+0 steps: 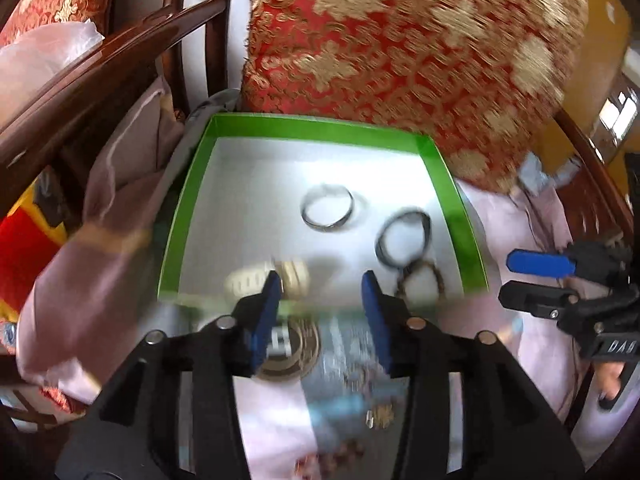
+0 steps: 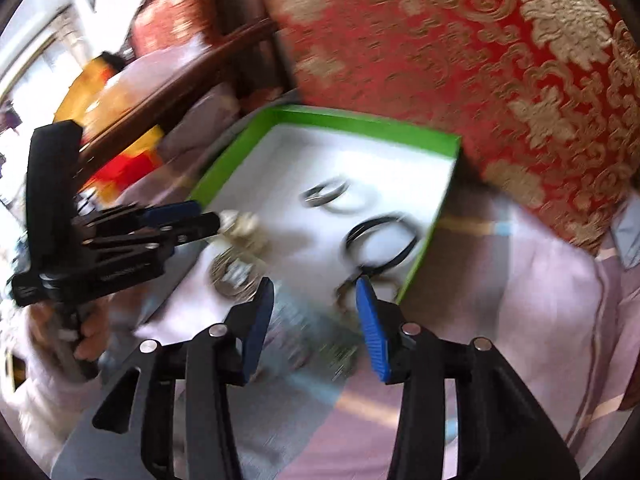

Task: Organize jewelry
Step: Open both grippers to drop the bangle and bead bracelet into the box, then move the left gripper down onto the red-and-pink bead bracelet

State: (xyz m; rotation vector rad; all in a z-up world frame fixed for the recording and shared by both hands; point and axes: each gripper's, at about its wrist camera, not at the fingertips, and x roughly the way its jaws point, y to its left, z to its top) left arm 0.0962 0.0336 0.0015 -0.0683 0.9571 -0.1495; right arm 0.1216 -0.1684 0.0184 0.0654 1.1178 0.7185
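Your left claw stands apart at the green box's near edge, a cream bracelet touching one finger. Your right claw is apart too, beside the box. A silver bangle and black bangle lie inside.

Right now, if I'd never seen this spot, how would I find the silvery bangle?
Find the big red-and-gold cushion; the green-walled box with a white floor sits in front of it. The silver bangle lies alone mid-floor, shiny and pale, unlike the black bangle beside it nearer the right wall.
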